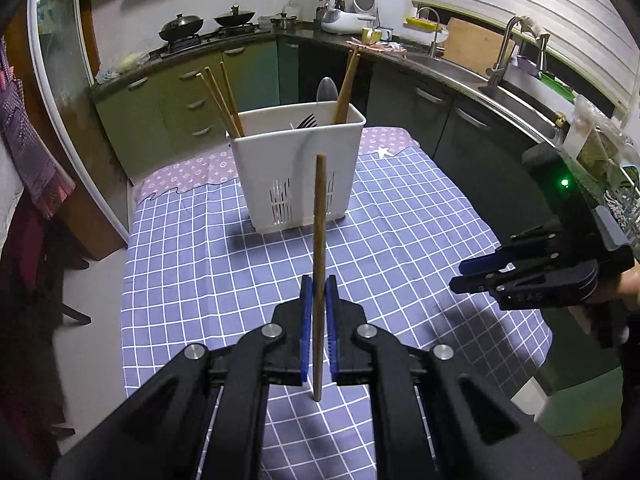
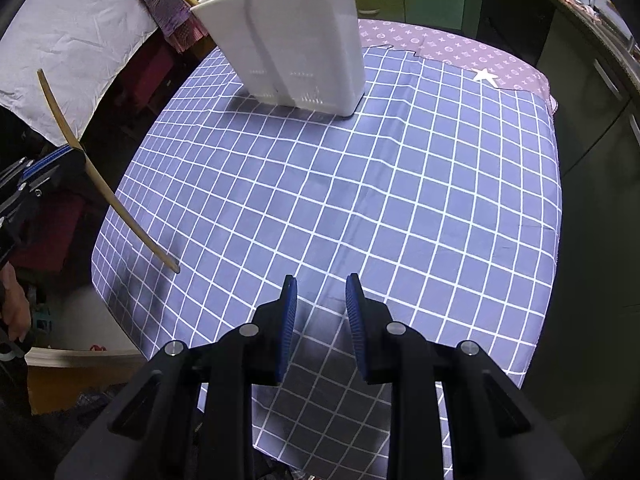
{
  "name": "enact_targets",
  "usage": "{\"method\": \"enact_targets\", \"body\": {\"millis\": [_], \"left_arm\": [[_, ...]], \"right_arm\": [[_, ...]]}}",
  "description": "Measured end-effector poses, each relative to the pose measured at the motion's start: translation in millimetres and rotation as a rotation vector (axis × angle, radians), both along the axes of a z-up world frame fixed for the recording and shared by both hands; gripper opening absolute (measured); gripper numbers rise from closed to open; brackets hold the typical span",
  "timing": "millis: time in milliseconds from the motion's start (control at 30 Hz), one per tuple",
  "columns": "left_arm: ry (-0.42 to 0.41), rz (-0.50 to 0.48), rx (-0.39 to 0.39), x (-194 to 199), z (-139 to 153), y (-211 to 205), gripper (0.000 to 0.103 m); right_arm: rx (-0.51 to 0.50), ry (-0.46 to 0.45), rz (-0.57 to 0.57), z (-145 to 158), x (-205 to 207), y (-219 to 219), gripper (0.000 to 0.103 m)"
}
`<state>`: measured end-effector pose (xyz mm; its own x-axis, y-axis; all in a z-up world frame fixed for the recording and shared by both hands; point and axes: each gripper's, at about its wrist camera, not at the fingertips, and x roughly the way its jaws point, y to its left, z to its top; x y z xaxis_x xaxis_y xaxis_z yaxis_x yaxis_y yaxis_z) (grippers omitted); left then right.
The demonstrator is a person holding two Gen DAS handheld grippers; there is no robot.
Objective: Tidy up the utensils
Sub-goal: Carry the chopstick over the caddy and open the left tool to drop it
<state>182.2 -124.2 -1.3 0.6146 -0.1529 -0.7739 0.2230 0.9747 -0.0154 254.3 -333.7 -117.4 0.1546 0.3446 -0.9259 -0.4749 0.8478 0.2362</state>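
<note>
A white utensil holder (image 1: 298,164) stands at the far end of the table, with wooden chopsticks (image 1: 222,100), a spoon and a black fork in it. My left gripper (image 1: 319,286) is shut on a single wooden chopstick (image 1: 319,240), held upright above the checked cloth in front of the holder. In the right wrist view that chopstick (image 2: 100,184) slants down from the left gripper (image 2: 76,152) at the left edge. My right gripper (image 2: 321,284) hangs open over the cloth with nothing between its pads; in the left wrist view it shows as the right gripper (image 1: 460,276) at the right.
The table (image 2: 360,200) wears a blue checked cloth with a purple patterned strip (image 2: 460,48) at its far end. Kitchen cabinets, a stove with woks (image 1: 208,24) and a sink (image 1: 500,80) ring the room. A white sheet (image 2: 72,40) lies left of the table.
</note>
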Motion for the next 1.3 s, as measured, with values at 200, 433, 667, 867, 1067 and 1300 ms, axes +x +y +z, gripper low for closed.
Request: {"method": "enact_targets", "body": {"millis": [200,433,667,867,1067,1300], "left_arm": [[0.000,-0.006,-0.004,-2,2,3,0.007],[-0.023,-0.020,-0.006,-5,15,4,0.007],[-0.044,-0.018,-0.024,0,27,8,0.007],[-0.075,-0.022,-0.024,4,42,11,0.007],[-0.103,-0.030,-0.036,9,71,14,0.007],[-0.127,-0.040,-0.046,36,118,16,0.007]], "right_arm": [[-0.012,0.009,0.006,-4,0,4,0.026],[-0.026,0.028,0.005,-14,2,6,0.026],[-0.034,0.036,0.014,-17,3,10,0.026],[-0.039,0.044,0.021,-20,3,12,0.026],[-0.046,0.057,0.020,-26,4,10,0.026],[-0.048,0.066,0.022,-30,5,9,0.026]]}}
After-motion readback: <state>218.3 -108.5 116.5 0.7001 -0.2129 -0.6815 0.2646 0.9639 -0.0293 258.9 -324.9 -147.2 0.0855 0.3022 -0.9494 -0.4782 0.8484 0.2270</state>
